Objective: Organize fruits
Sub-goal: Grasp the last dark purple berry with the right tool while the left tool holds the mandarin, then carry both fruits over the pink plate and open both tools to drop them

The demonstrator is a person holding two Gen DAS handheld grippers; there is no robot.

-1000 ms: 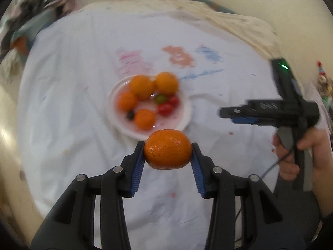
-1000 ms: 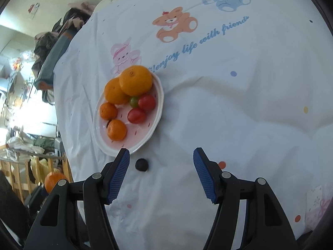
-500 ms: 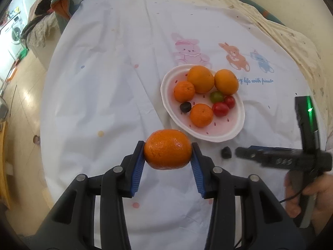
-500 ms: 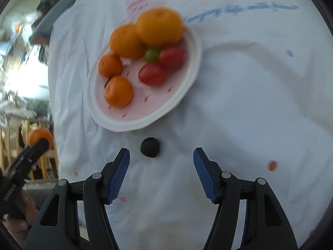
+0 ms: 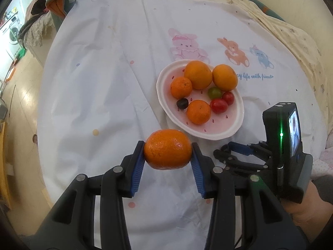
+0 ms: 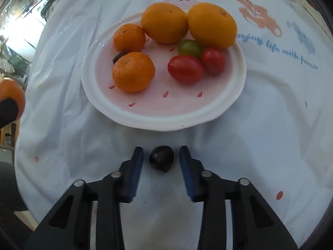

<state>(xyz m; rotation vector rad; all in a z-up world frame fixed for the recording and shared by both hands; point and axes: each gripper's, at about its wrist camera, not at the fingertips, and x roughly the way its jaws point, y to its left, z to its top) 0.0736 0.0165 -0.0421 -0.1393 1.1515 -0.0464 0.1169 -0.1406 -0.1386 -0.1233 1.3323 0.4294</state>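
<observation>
Plate (image 6: 158,123) on cloth (image 5: 100,66) holds four oranges, two red tomatoes, green one, dark fruit. Left gripper (image 5: 168,156) pinches orange (image 5: 167,149) near plate. Right gripper (image 6: 160,159) jaws closing around plum (image 6: 161,158), not touching.

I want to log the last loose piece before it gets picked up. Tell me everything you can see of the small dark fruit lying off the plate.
The small dark fruit is near-black, roundish and smooth, with a faint sheen, much smaller than the oranges. It lies on the white tablecloth just in front of the plate, not touching its rim. The right gripper straddles it, jaws closing, with a sliver of cloth visible on each side, so the pads do not press it yet. In the left wrist view that gripper hides it.
</observation>
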